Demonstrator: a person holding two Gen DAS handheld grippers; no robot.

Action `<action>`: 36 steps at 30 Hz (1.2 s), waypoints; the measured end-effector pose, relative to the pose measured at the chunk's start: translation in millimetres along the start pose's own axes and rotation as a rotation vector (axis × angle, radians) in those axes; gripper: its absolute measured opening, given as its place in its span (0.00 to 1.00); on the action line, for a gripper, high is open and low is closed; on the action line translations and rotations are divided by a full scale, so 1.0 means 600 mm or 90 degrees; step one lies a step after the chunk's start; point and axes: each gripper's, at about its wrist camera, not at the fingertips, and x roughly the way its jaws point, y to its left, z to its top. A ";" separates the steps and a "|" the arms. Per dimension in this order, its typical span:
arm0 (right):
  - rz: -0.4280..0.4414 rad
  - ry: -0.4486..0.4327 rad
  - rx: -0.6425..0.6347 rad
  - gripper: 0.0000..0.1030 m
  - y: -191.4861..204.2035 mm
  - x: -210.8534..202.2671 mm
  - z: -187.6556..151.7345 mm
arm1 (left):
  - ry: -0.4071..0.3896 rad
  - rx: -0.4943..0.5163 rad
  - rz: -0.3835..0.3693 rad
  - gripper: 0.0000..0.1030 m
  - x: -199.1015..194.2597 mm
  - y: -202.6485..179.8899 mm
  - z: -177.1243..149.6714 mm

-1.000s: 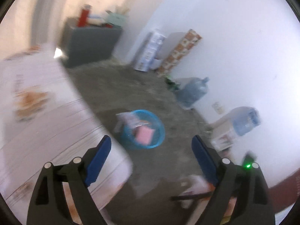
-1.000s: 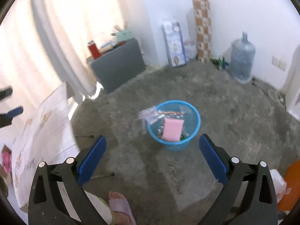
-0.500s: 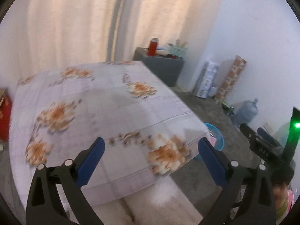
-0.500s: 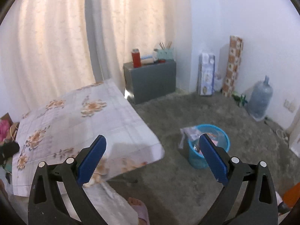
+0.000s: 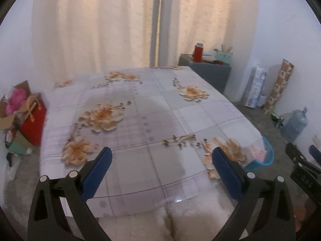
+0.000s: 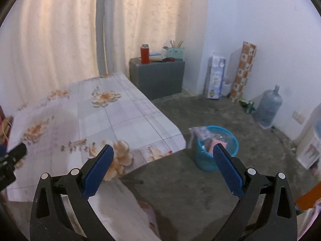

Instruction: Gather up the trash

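Both wrist views have swung away from the blue basket since a second ago: then it sat near the middle of each view on the grey floor, and now the flowered table fills the left wrist view while the basket lies off to the right of it.

From the right wrist, the blue basket (image 6: 217, 150) is a round, see-through plastic tub standing upright on the floor (image 6: 200, 180), just past the table's (image 6: 120, 120) near right corner. Inside it lie a pink flat packet (image 6: 217, 143) and other scraps too blurred to name; a clear crinkled wrapper (image 6: 197, 132) hangs over the rim on the side toward the table. In the left wrist view only a slice of the basket (image 5: 264, 156) shows beyond the table's (image 5: 140, 130) right edge, with the pink packet (image 5: 258, 152) visible through it.

The tablecloth's near edge droops toward the cameras. Bare floor lies open between the table and the basket, and beyond the basket as far as the water jug (image 6: 267, 107) by the wall. A grey cabinet (image 6: 157, 78) stands behind the table's far corner.

The left gripper (image 5: 160, 172) is spread wide above the tablecloth with nothing between its blue pads. The right gripper (image 6: 162, 170) is likewise released and empty, its right pad overlapping the basket in the view.
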 end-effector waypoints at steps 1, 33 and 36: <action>-0.006 0.000 -0.004 0.92 0.002 -0.003 -0.003 | -0.003 -0.001 0.007 0.95 -0.001 0.000 -0.001; -0.044 0.011 0.002 0.92 -0.041 -0.022 -0.022 | 0.011 -0.007 0.058 0.95 -0.019 -0.055 -0.005; -0.045 0.014 0.002 0.92 -0.041 -0.022 -0.022 | 0.014 -0.011 0.054 0.95 -0.019 -0.057 -0.005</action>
